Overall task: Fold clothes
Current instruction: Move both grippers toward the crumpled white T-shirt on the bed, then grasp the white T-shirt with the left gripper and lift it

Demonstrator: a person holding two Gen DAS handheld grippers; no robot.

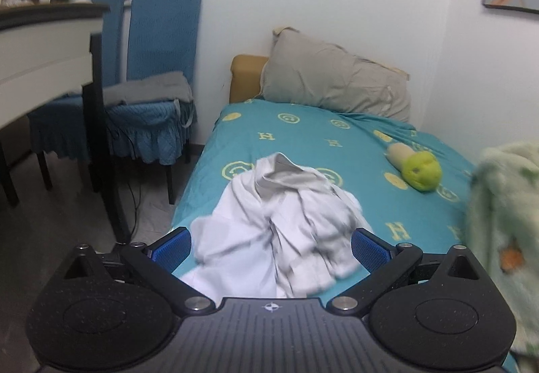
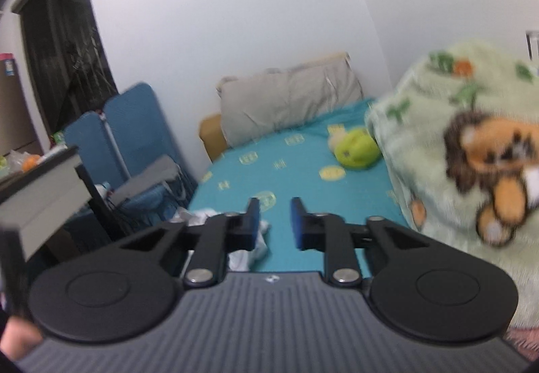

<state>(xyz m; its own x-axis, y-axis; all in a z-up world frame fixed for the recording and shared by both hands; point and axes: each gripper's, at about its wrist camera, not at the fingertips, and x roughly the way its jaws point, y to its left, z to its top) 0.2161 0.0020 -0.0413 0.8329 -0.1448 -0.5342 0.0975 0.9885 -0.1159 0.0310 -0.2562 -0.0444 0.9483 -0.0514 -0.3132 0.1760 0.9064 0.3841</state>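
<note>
A crumpled white and grey garment (image 1: pixel 279 224) lies in a heap on the teal bed sheet (image 1: pixel 303 133) near the bed's foot. My left gripper (image 1: pixel 271 248) is open wide just above it, its blue pads on either side of the heap, holding nothing. In the right wrist view only a bit of the garment (image 2: pixel 259 238) shows at the lower left, behind the left finger. My right gripper (image 2: pixel 275 221) is partly open and empty, above the bare sheet (image 2: pixel 303 184) to the right of the garment.
A grey pillow (image 1: pixel 337 80) leans at the head of the bed. A green plush toy (image 1: pixel 421 171) lies on the sheet. A pale green fleece blanket (image 2: pixel 454 154) with a lion print is piled on the right. Two blue chairs (image 1: pixel 151 86) and a white table (image 1: pixel 43 49) stand left of the bed.
</note>
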